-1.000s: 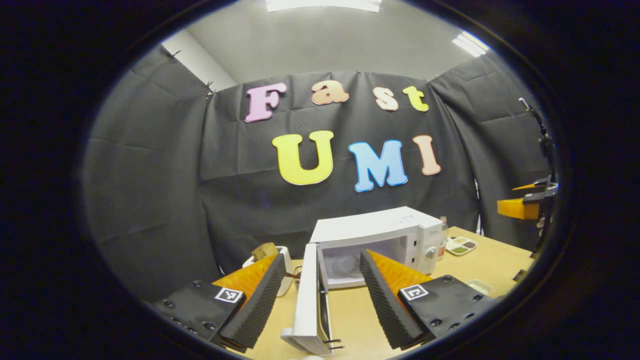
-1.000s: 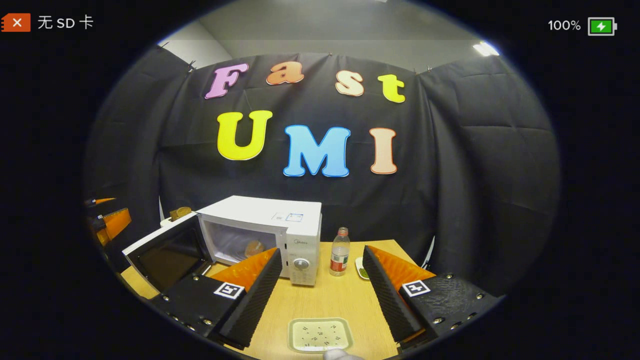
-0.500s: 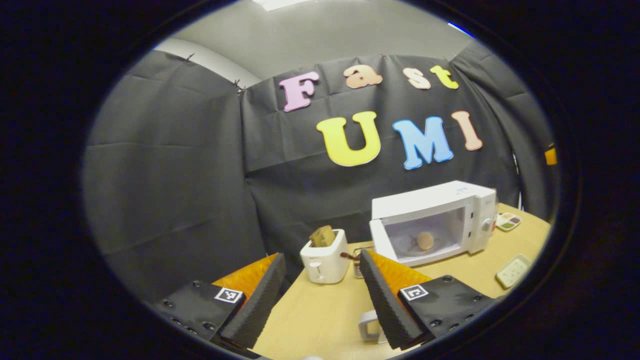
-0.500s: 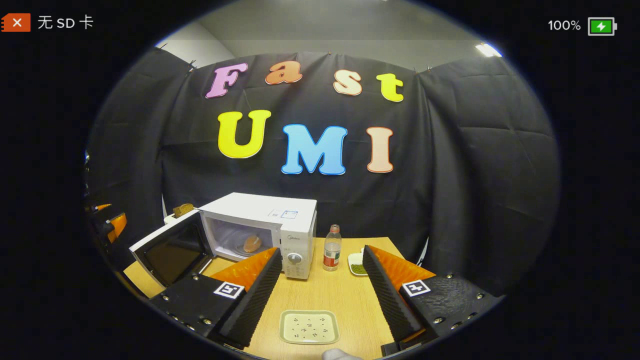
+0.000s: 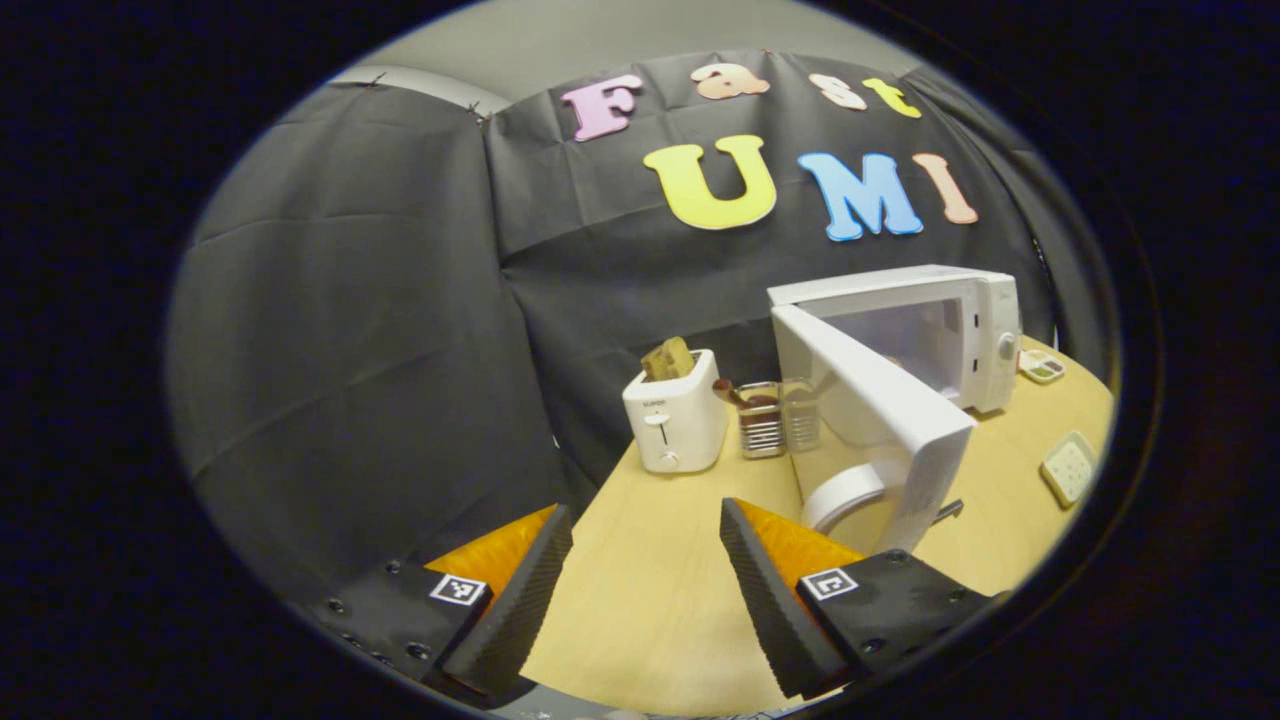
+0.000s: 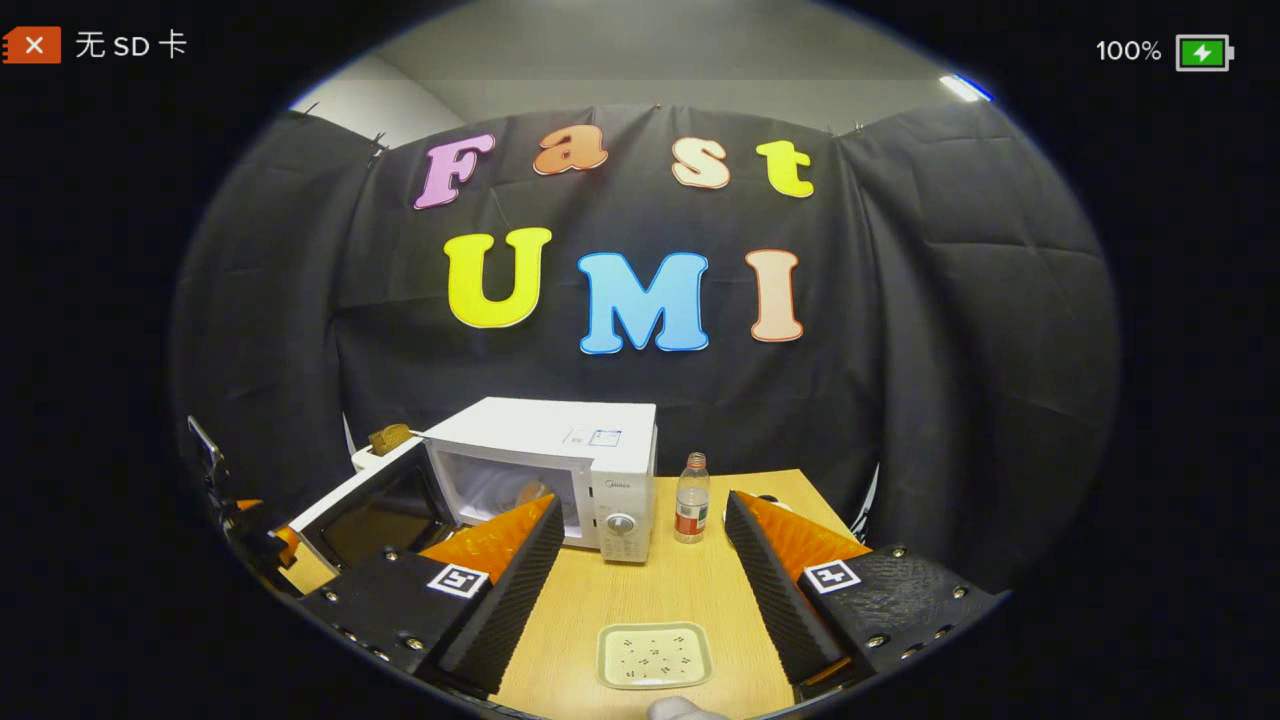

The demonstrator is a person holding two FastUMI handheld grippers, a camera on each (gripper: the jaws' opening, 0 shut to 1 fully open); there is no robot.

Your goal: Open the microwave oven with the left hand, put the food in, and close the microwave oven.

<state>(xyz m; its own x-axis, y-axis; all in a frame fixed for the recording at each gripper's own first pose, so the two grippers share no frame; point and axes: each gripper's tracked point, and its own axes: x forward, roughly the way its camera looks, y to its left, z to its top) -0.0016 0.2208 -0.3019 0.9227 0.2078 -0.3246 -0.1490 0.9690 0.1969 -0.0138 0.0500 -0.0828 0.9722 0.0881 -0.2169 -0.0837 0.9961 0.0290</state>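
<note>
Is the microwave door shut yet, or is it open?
Open. The microwave door stands swung out from the microwave, its cavity exposed; in the left gripper view the door angles away from the body.

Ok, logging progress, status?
Both grippers, left and right, open, empty. Microwave door ajar. Toaster left of the door.

Toaster [image 5: 672, 412] sits at back of wooden table [image 5: 640, 600], about 12 o'clock in left gripper view, bread slice [image 5: 668, 357] poking out top. Metal rack thing [image 5: 762, 418] just beside it at its 3 o'clock, contents too small to tell. Sectioned dish [image 5: 1041, 366] way over at 2 o'clock. Right gripper view: plastic bottle [image 6: 689, 512] upright near centre, pale square tray [image 6: 654, 655] at 6 o'clock, speckled with dark bits.
</note>
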